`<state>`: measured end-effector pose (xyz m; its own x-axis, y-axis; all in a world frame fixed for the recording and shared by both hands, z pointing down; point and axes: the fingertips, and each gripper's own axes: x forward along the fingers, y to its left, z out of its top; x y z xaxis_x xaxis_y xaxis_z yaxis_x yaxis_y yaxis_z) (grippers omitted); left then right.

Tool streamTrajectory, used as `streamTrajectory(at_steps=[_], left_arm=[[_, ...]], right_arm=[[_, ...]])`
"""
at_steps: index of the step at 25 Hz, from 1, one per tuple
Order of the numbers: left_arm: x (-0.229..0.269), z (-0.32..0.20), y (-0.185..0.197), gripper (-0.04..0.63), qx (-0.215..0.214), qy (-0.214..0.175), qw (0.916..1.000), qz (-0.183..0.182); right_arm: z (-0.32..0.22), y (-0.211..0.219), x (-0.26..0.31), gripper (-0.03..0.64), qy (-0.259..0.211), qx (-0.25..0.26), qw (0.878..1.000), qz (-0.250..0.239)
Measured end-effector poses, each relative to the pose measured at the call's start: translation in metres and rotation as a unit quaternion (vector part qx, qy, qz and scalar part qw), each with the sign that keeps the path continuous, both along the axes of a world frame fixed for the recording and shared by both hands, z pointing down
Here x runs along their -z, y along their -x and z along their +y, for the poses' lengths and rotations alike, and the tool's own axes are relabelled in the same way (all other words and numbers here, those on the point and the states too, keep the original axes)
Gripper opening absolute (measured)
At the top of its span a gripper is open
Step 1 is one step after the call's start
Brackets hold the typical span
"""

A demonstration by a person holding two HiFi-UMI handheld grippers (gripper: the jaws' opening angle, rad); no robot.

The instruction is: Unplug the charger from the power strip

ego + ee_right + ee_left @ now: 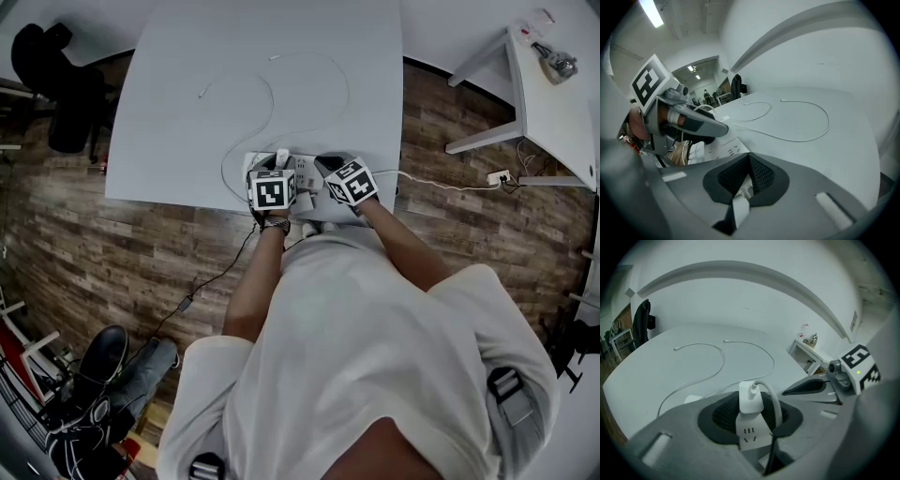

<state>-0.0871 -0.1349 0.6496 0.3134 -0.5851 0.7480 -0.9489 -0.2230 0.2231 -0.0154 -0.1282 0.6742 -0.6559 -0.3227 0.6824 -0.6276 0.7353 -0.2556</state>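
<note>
Now charger [751,397]: small white block in white power strip [749,434]; we judge it light, stiff.
Left tongs [753,408]: gripping its sides.
Right tongs [747,178]: pinching strip.

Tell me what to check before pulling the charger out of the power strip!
1. Left gripper jaws closed on the charger: ok.
2. Charger seated upright in the power strip, ready to lift: ok.
3. Right gripper holding the power strip down: ok, jaws shut on its white edge.
4. White cable from the charger slack, not snagged: ok.
5. Grip tight enough not to slip: cannot tell.
</note>
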Motion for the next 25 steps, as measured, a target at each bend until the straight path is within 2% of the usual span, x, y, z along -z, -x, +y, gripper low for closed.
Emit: streamTrajectory(at_steps=[3, 10, 16, 19, 25], left_arm=[[0.0006, 0.0001, 0.0005, 0.144, -0.005, -0.001, 1.0000, -0.007], [0.0017, -0.0017, -0.0054, 0.146, -0.059, -0.015, 0.9950, -0.079], [0.0008, -0.0008, -0.0051, 0.149, -0.073, -0.014, 0.9921, -0.101], [0.0020, -0.0017, -0.0056, 0.149, -0.068, -0.014, 0.9937, -0.088], [0.0017, 0.0020, -0.0004, 0.144, -0.022, 0.004, 0.9994, -0.027]], right_arm=[[-0.0001, 0.0003, 0.0005, 0.000, 0.000, 0.000, 1.000, -0.001], [-0.0009, -0.0010, 0.0013, 0.000, -0.002, 0.000, 1.000, 0.000], [-0.0016, 0.0006, 0.0008, 0.000, 0.000, 0.000, 1.000, 0.003], [-0.0020, -0.0003, 0.0014, 0.000, -0.001, 0.000, 1.000, 0.004], [0.0009, 0.0012, 0.0009, 0.000, 0.000, 0.002, 1.000, 0.002]])
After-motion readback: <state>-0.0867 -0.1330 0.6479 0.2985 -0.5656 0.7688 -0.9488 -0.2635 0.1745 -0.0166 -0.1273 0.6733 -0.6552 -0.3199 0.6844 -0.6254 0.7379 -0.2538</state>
